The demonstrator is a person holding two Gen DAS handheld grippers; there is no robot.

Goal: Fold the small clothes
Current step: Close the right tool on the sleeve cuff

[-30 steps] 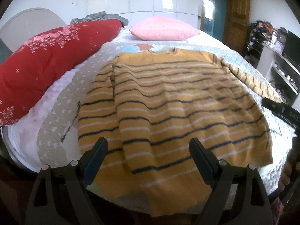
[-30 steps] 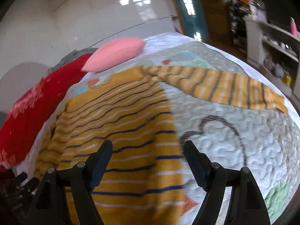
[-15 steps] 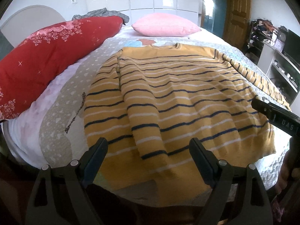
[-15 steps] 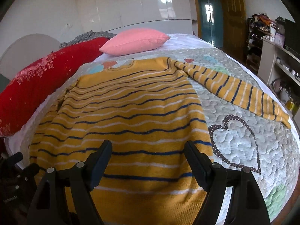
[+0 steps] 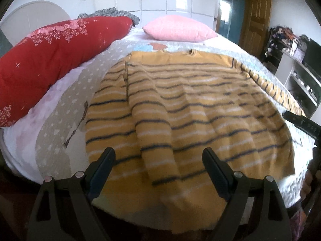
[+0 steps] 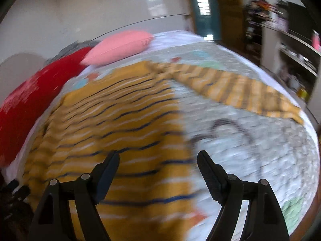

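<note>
A yellow sweater with dark and white stripes (image 5: 200,112) lies flat on the bed, its left sleeve (image 5: 152,132) folded in over the body. Its right sleeve (image 6: 236,92) stretches out over the quilt to the right. My left gripper (image 5: 158,160) is open and empty, just above the sweater's hem. My right gripper (image 6: 158,164) is open and empty above the sweater's right side edge; its view is blurred. The right gripper's body also shows at the right edge of the left wrist view (image 5: 301,121).
A red floral pillow (image 5: 50,60) lies along the bed's left side and a pink pillow (image 5: 178,29) at its head. The grey quilt (image 6: 250,150) has a heart pattern. Shelves (image 5: 297,72) and a wooden door (image 5: 254,18) stand to the right.
Both grippers stay open. The right gripper swung from the sweater's middle to its right edge. The left wrist view shifted slightly over the hem.
</note>
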